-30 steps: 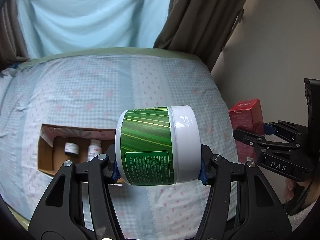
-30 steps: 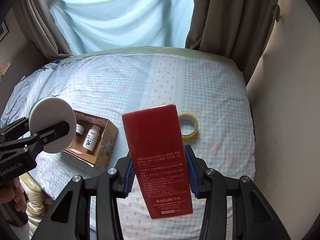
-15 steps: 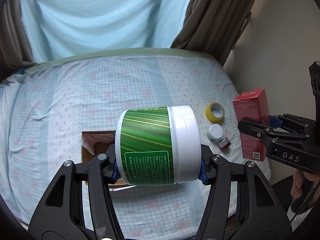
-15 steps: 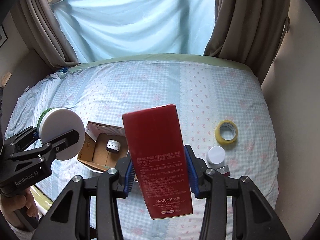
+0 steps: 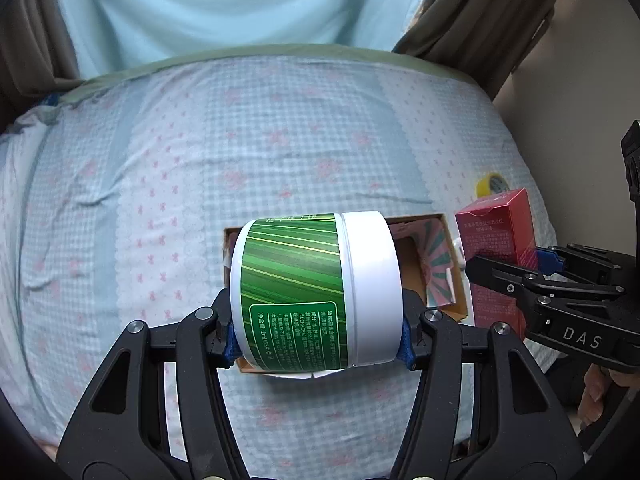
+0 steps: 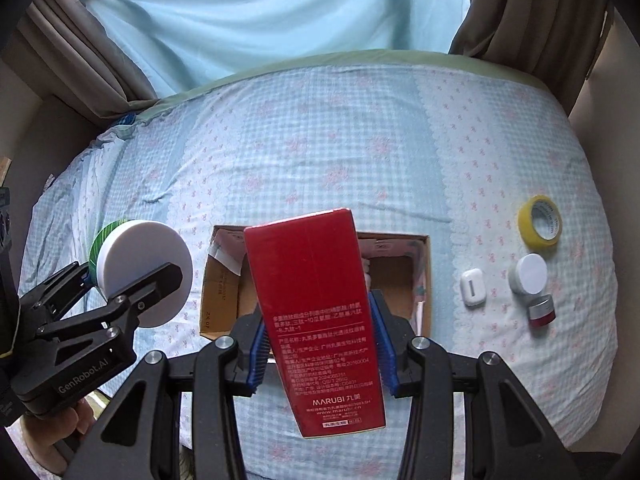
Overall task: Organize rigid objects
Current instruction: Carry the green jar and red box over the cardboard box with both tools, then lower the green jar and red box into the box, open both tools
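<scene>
My left gripper [image 5: 318, 340] is shut on a green jar with a white lid [image 5: 312, 296], held on its side above the open cardboard box [image 5: 440, 280]. The jar's lid also shows in the right wrist view [image 6: 144, 272]. My right gripper [image 6: 320, 354] is shut on a tall red carton [image 6: 316, 312], held upright over the same box [image 6: 400, 280]. The carton shows at the right of the left wrist view [image 5: 498, 236]. The box's inside is mostly hidden behind both held items.
On the blue checked bedspread [image 6: 320, 152], right of the box, lie a yellow tape roll [image 6: 540, 222], a white earbud case [image 6: 472, 289], a white-lidded jar [image 6: 528, 274] and a small red jar [image 6: 541, 311]. Curtains and a wall lie beyond the bed.
Both grippers have moved over the bed so that the box now lies right under the jar and the carton. Both grips are unchanged.
</scene>
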Demonstrator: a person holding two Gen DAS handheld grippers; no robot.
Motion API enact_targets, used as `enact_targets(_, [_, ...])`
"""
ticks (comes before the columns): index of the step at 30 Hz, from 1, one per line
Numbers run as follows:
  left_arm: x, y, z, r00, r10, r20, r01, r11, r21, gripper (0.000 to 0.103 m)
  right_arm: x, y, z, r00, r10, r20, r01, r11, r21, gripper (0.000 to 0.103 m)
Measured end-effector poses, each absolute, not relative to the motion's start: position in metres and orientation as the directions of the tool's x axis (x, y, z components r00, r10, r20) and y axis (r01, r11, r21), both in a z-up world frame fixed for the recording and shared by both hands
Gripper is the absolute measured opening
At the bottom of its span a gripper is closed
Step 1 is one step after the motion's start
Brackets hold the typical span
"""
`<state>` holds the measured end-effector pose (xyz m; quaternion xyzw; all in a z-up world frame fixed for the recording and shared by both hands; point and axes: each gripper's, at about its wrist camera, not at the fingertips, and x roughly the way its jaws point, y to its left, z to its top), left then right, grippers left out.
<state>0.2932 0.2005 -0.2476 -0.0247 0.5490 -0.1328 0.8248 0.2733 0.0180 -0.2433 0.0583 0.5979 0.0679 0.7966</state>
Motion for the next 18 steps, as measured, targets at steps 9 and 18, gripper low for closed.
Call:
enact_targets(9, [0.322, 0.224, -0.331, 0.234, -0.192, -0.953, 0.144, 0.976, -0.162, 0.053, 0.312, 0.038, -0.329, 0.153, 0.183, -0.971, 0.044, 0.980, 0.191, 0.041])
enact_targets(18, [0.331, 0.208, -0.403, 0.116, -0.125, -0.985, 0.177, 0.979, -0.103, 0.053, 0.333, 0.038, -0.395, 0.049, 0.206, -0.977, 0.136, 0.968, 0.211, 0.041])
